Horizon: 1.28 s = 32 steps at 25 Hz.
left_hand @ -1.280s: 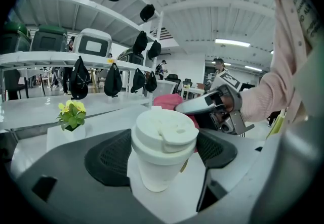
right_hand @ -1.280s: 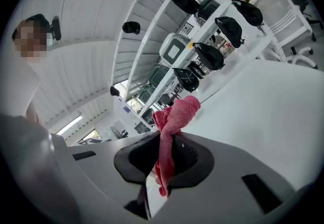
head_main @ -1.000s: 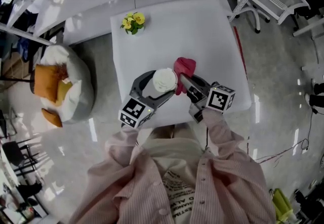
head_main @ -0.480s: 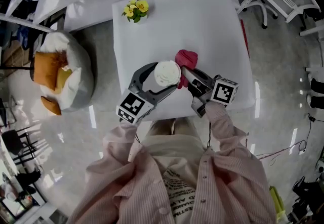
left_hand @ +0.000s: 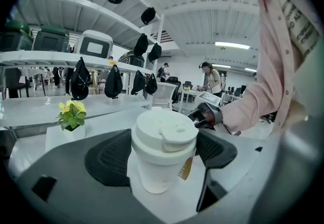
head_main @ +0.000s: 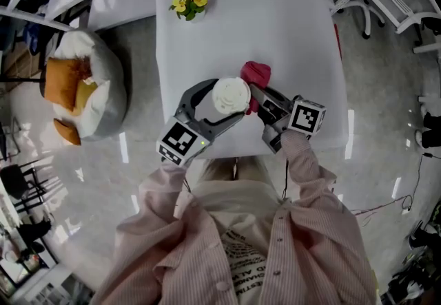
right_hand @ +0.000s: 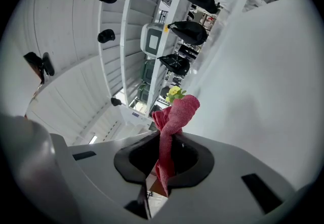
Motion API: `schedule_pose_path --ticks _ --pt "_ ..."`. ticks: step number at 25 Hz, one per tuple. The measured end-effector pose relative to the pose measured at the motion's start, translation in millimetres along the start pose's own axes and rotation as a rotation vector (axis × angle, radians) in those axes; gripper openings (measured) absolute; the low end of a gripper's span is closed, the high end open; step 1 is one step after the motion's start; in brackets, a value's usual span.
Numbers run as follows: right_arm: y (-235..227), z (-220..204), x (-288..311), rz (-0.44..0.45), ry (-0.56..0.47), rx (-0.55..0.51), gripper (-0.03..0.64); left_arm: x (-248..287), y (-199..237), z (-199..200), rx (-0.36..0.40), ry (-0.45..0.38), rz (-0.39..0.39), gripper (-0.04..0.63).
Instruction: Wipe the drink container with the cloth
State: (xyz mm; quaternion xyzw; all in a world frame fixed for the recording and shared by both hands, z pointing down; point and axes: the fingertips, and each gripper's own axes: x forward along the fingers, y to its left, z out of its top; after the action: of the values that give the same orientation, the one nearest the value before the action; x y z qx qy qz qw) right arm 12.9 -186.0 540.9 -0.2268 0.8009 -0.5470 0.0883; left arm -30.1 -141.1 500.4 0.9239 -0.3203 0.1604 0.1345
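Observation:
A white lidded drink cup (head_main: 230, 96) (left_hand: 163, 148) stands upright on the white table (head_main: 275, 28), near its front edge. My left gripper (head_main: 226, 105) (left_hand: 164, 154) is shut on the cup, one black pad against each side. A red cloth (head_main: 255, 74) (right_hand: 172, 123) hangs bunched just right of the cup. My right gripper (head_main: 255, 96) (right_hand: 163, 160) is shut on the cloth, which sticks out past its tips. In the head view the cloth lies next to the cup's lid; whether they touch I cannot tell.
A small pot of yellow flowers (head_main: 189, 3) (left_hand: 71, 115) stands at the table's far left corner. A beanbag with orange cushions (head_main: 76, 90) sits on the floor to the left. White shelving with dark caps (left_hand: 114, 81) runs behind the table.
The head view has shifted slightly. Both grippers keep their holds, and cup and cloth stay side by side.

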Motion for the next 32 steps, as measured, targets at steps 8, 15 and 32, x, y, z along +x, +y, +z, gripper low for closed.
schedule_pose_path --ticks 8,15,32 --pt "-27 -9 9 -0.046 0.054 0.041 0.038 0 2 -1 0.011 -0.013 0.0 0.38" --pt "-43 -16 17 -0.068 0.108 0.039 0.038 0 3 -2 -0.018 -0.018 0.008 0.38" --pt "-70 -27 24 -0.101 0.191 0.07 0.038 1 5 -4 -0.039 -0.031 0.019 0.38"
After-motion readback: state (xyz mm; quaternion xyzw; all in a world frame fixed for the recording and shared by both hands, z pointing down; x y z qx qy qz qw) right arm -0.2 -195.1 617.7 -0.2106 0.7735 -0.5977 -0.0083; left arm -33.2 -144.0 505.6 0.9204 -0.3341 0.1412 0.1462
